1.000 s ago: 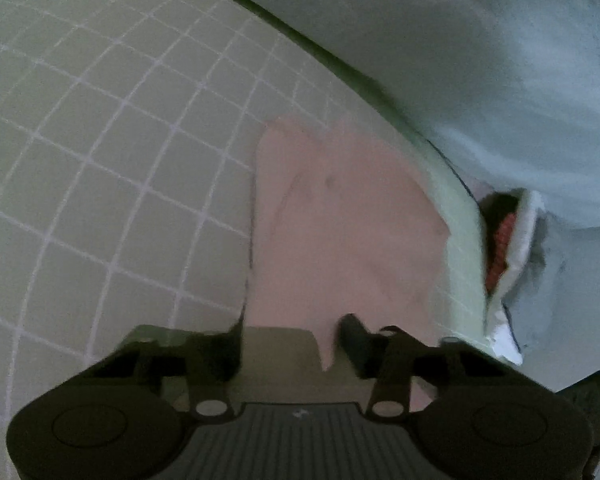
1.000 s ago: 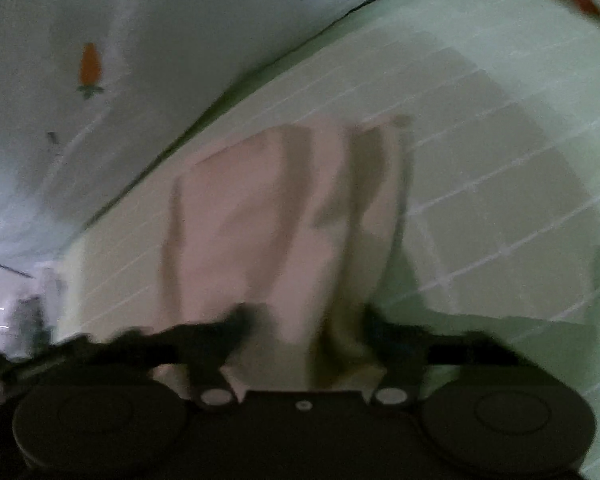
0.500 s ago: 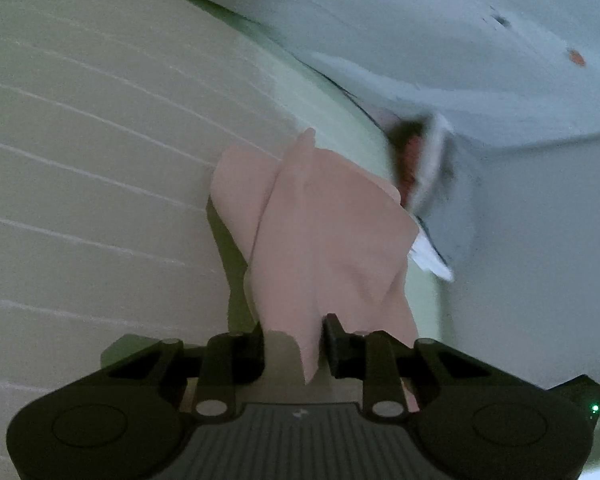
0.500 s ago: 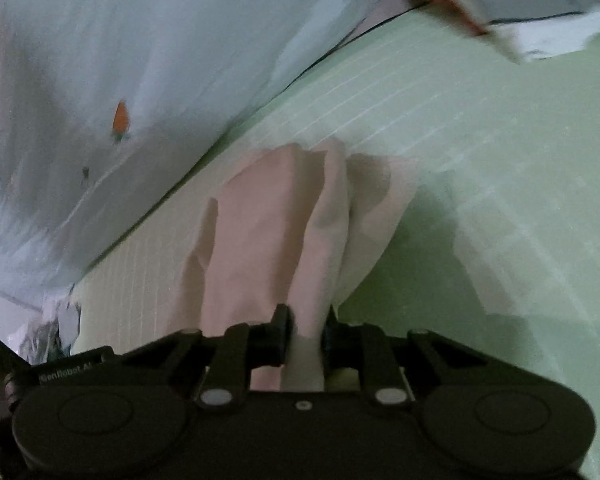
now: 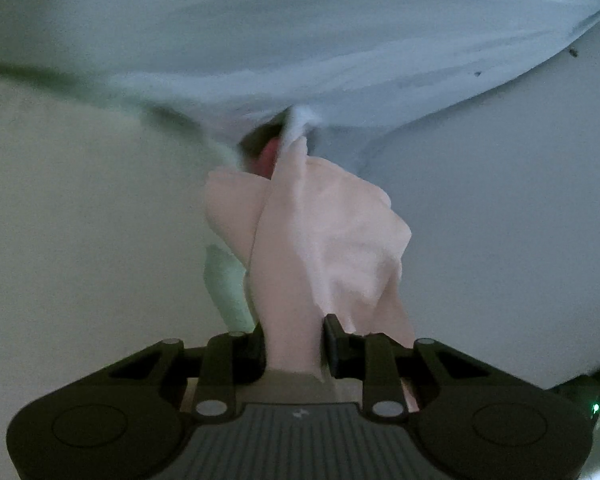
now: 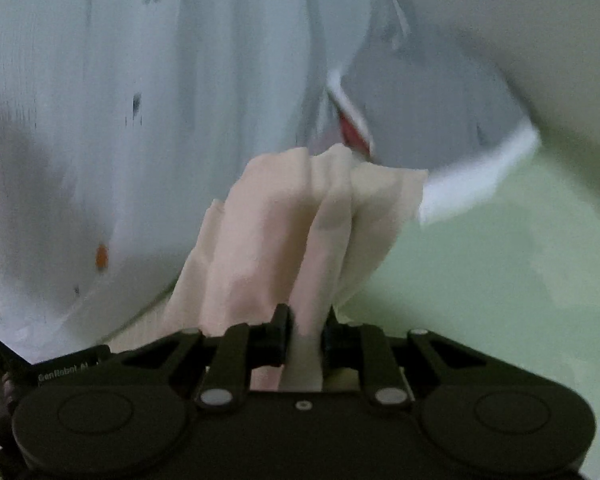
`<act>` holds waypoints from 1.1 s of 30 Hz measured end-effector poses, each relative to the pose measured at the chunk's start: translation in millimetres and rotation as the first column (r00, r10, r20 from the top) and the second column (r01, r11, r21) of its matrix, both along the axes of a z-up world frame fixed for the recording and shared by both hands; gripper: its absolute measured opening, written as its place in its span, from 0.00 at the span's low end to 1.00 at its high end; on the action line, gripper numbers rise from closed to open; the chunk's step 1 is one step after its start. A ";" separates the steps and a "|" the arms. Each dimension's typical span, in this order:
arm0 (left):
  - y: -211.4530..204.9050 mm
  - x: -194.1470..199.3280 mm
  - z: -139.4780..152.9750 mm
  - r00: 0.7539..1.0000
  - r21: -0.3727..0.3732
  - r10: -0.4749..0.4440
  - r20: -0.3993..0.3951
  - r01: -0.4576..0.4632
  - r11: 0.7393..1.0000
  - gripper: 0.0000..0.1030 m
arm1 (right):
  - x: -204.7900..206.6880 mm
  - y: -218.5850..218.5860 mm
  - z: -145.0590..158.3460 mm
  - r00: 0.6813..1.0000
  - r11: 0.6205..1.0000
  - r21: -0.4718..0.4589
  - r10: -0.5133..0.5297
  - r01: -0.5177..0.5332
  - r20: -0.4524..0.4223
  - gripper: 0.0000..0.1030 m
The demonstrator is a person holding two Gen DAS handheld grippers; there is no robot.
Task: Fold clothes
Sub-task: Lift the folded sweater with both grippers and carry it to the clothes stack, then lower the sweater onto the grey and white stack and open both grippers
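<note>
Left wrist view: the left tool is clamped on a bunched edge of the pink garment, which has left the green surface it lay flat on a second ago and now hangs in folds, so the lift seems underway. The tool tilts gently downward.

Right wrist view: the right tool pinches another fold of the garment, near the pale blue carrot-print sheet, also angled downward.
</note>
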State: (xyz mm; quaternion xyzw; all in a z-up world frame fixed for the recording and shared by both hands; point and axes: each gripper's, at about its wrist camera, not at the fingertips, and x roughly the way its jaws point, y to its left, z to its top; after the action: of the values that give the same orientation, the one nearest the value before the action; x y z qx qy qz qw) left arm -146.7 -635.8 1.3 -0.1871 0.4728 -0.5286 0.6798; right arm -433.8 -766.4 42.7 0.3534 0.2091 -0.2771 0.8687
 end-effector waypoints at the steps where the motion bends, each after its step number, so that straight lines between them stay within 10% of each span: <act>1: -23.7 -2.6 10.0 1.000 -0.023 0.002 0.021 -0.001 1.000 0.27 | -3.7 -21.5 9.7 1.000 1.000 -0.026 0.007 -0.007 0.016 0.16; 12: -230.6 -0.5 101.7 0.961 -0.212 0.036 0.274 0.023 0.977 0.29 | -10.3 -229.3 114.5 0.989 0.911 -0.411 0.092 -0.037 0.114 0.15; 16: -287.5 21.7 52.7 0.955 -0.029 0.030 0.295 -0.022 0.999 0.37 | 2.8 -293.2 67.9 0.993 0.943 -0.333 0.022 0.017 0.113 0.33; 19: -318.6 39.6 -3.4 0.961 0.218 0.006 0.276 -0.069 0.974 0.37 | 23.3 -331.6 0.8 0.993 0.981 -0.177 -0.095 0.081 -0.074 0.41; 22: -311.0 52.8 -35.9 0.972 0.267 0.017 0.236 -0.081 0.960 0.61 | 31.2 -340.4 -43.7 0.968 0.987 -0.091 -0.150 0.134 -0.202 0.48; 26: -289.9 55.7 -37.3 0.969 0.257 0.036 0.245 -0.101 0.961 0.69 | 20.1 -316.2 -49.7 0.951 0.973 -0.168 -0.196 0.159 -0.238 0.73; 33: -263.3 22.2 -7.5 0.888 0.301 -0.016 0.459 -0.139 0.943 0.74 | -19.4 -251.5 -31.3 0.935 0.945 -0.292 -0.227 0.145 -0.271 0.81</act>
State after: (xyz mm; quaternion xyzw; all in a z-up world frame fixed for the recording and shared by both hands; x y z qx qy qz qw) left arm -124.6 -899.1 -6.2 0.0417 0.3746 -0.4500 0.8096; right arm -453.3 -1017.9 11.4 0.2049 0.2651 -0.4351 0.8357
